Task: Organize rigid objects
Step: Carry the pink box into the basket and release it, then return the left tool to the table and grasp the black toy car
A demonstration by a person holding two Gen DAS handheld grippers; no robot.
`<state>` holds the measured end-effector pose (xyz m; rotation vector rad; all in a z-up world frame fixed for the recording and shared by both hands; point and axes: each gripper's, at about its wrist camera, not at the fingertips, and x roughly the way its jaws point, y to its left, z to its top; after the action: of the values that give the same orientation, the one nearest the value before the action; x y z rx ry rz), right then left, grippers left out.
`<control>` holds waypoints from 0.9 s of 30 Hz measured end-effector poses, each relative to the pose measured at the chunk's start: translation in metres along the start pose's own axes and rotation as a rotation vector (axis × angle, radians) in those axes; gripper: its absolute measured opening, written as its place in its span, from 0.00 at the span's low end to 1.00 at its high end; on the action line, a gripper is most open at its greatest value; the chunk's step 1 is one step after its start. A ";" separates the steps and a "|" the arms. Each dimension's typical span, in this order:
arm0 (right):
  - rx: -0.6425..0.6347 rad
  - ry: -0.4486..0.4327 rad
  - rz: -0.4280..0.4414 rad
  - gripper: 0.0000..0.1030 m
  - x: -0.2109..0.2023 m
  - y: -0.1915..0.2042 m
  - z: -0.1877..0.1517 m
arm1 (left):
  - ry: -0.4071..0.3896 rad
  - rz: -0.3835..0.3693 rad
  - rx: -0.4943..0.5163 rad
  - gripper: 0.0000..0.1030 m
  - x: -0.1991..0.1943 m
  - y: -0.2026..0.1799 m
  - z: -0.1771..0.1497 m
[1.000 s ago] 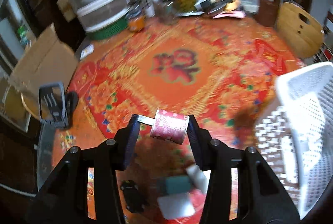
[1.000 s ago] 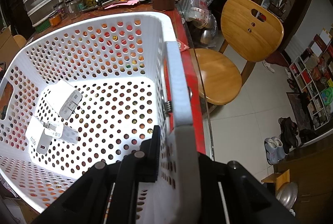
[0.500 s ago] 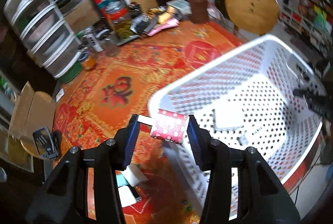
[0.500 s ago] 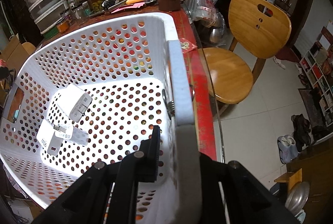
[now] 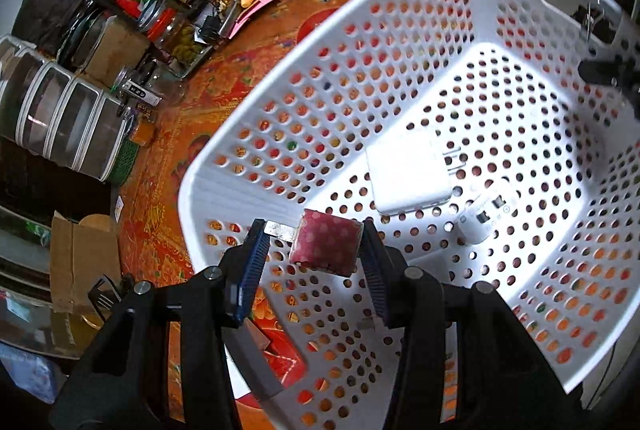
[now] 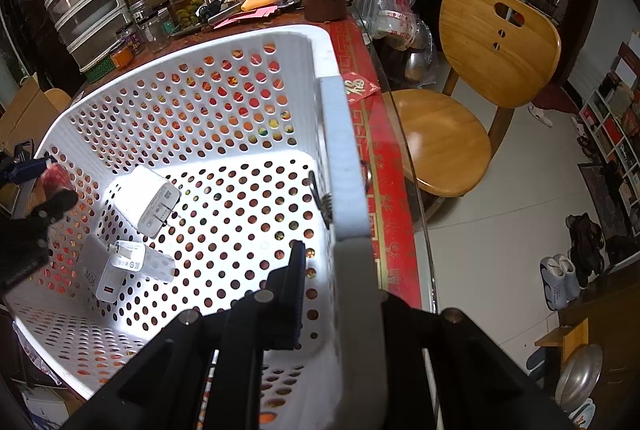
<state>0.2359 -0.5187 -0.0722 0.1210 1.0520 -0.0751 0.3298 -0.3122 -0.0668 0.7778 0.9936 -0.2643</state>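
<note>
Left wrist: pink roll (image 5: 325, 248) now over basket (image 5: 208, 166), formerly over tablecloth.

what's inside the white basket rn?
White basket holds three white chargers: a large block, a 90W brick, and a small adapter lying on the brick. The floor under them and behind the right gripper is hidden.

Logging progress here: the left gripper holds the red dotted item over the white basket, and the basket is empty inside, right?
Not empty. The right wrist view shows white chargers lying on the white basket floor. The left gripper does hold the red dotted item over it.
</note>
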 end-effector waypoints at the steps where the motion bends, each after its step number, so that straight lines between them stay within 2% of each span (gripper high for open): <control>1: -0.001 0.000 0.000 0.14 0.000 0.000 0.000 | 0.003 -0.002 0.004 0.42 0.002 -0.002 0.000; 15: -0.001 0.000 -0.001 0.14 0.000 0.000 0.000 | 0.026 -0.014 0.042 0.42 0.009 -0.016 -0.004; 18: -0.002 0.000 -0.001 0.14 0.000 0.000 0.000 | 0.012 -0.025 0.038 0.43 0.005 -0.014 -0.006; 20: -0.001 0.000 -0.001 0.14 0.000 0.000 0.000 | -0.008 -0.019 0.043 0.59 0.002 -0.012 -0.007; 21: -0.001 0.001 -0.001 0.14 0.000 0.000 0.000 | -0.028 -0.015 0.042 0.73 -0.002 -0.010 -0.008; 22: -0.002 0.000 -0.001 0.14 0.000 0.000 0.000 | -0.045 -0.018 0.040 0.77 -0.007 -0.009 -0.009; 23: -0.002 0.000 -0.001 0.14 0.000 0.000 0.000 | -0.062 -0.024 0.036 0.81 -0.012 -0.006 -0.009; 27: -0.004 0.001 -0.002 0.14 0.000 -0.001 0.000 | -0.148 -0.067 -0.049 0.82 -0.040 0.025 -0.020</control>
<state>0.2358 -0.5193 -0.0728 0.1166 1.0537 -0.0751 0.3081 -0.2863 -0.0281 0.6715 0.8842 -0.3495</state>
